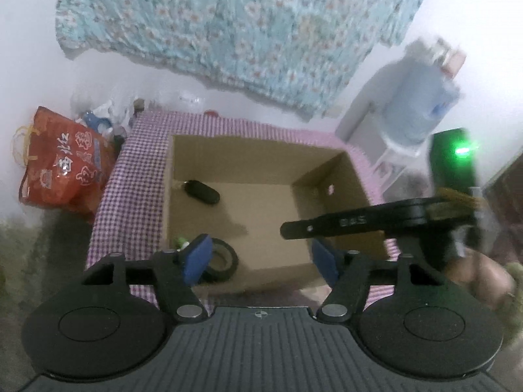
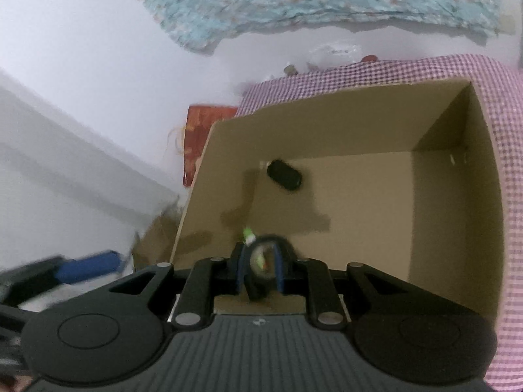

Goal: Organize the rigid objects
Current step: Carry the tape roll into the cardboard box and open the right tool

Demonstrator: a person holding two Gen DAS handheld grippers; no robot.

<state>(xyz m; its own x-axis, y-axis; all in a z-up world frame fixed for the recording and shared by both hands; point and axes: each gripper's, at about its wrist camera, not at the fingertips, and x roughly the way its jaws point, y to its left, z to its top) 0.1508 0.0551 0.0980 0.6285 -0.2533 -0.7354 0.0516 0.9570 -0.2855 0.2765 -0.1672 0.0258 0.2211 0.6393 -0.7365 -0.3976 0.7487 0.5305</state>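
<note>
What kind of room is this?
Probably a room in someone's home: a floral cloth hangs on the wall, a checked tablecloth covers the table, and a red shopping bag sits beside it.

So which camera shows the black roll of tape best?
The left wrist view. There the black tape roll lies in plain sight on the floor of the cardboard box, partly behind a blue pad. In the right wrist view the roll is blurred and crowded between that gripper's pads, which look closed around it.
</note>
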